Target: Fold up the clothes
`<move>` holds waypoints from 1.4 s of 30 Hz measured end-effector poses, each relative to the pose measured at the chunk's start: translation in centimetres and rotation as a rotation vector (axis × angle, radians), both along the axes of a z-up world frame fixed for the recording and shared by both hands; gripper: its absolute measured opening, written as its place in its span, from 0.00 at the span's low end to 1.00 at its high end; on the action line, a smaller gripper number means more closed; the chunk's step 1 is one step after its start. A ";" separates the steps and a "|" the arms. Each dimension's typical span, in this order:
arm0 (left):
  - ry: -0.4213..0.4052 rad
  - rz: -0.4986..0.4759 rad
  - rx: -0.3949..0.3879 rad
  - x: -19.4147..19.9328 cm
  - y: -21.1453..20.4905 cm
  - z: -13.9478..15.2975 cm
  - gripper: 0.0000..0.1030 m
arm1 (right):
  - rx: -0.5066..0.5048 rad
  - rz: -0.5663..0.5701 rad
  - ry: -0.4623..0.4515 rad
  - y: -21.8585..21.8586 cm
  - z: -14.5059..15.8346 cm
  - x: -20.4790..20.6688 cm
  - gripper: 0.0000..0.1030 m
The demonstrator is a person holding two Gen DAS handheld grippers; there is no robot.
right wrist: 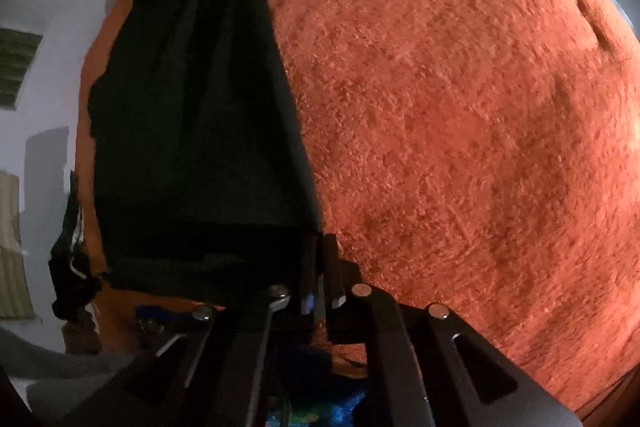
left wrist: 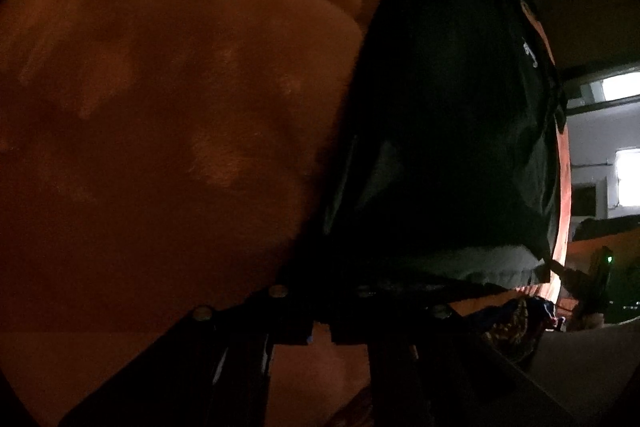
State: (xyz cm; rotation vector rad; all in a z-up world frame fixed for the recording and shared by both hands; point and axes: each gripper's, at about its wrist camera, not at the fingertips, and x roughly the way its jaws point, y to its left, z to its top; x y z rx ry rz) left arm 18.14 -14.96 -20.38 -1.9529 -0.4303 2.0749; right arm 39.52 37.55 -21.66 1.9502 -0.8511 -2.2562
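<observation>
Dark garment (right wrist: 192, 131), black with a small white script mark near its far end, lies flat on an orange-red fuzzy blanket (right wrist: 460, 131). In the right wrist view the garment occupies the left half of the scene, with one long straight edge running from far to near; the blanket fills the right half. The right gripper (right wrist: 323, 267) sits at the near right corner of the garment. Its fingers (right wrist: 334, 267) stand narrow, with only a thin gap, and the garment edge lies at that gap; whether the fingers press the cloth cannot be told.

In the left wrist view the scene is dim. The garment lies to the right and the blanket to the left. The left gripper (left wrist: 322, 331) sits at the near edge of the garment, fingers narrow; a grip on the fabric cannot be confirmed. Blue patterned fabric (right wrist: 320, 403) shows beneath the right gripper.
</observation>
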 end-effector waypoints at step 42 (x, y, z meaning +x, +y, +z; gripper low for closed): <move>0.162 -0.190 0.164 -20.1 21.7 3.5 0.48 | -0.185 -0.600 0.425 18.0 0.4 -30.9 0.49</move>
